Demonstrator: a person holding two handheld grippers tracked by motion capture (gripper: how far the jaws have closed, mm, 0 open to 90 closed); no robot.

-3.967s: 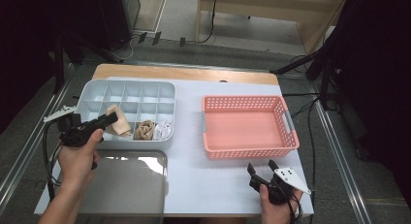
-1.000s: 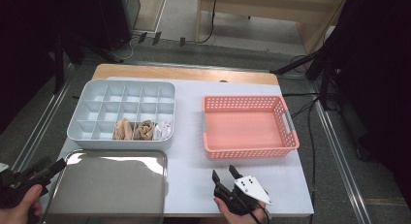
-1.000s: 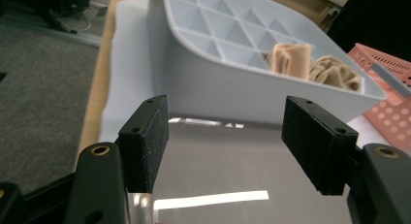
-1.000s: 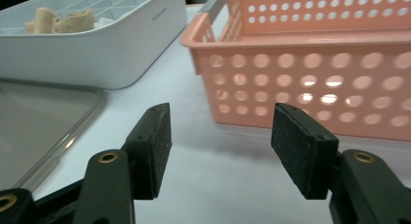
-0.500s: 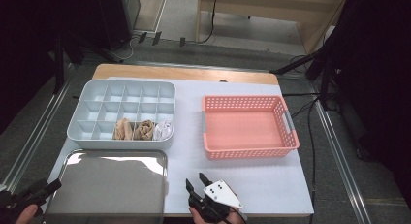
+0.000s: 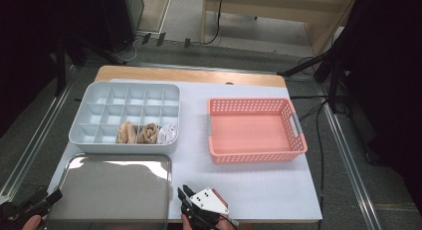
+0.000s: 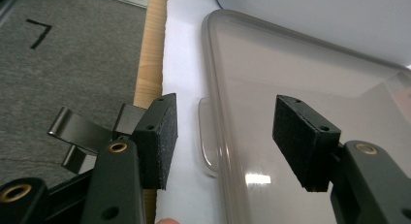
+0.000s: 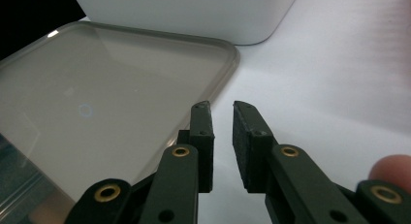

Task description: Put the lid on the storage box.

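Note:
A clear grey lid (image 6: 114, 190) lies flat on the white table at the front left. At its left edge is my left gripper (image 6: 47, 195). In the left gripper view this gripper (image 7: 225, 136) is open wide and straddles the edge of the lid (image 7: 300, 88), by a small tab (image 7: 207, 136). My right gripper (image 6: 184, 191) sits at the lid's right edge. In the right gripper view, the right gripper (image 8: 222, 132) has its jaws a narrow gap apart with nothing between them, just beside the rim of the lid (image 8: 97, 98).
Behind the lid stands a grey compartment box (image 6: 124, 146) holding rolled beige cloths (image 6: 127, 133) and a white one (image 6: 167, 134) in its front row. A pink basket (image 6: 256, 158) stands at the right. The table's wooden left edge (image 7: 150, 54) borders the floor.
My left gripper came from the compartment box to the lid's front left corner. My right gripper slid left along the table's front edge to the lid's right edge.

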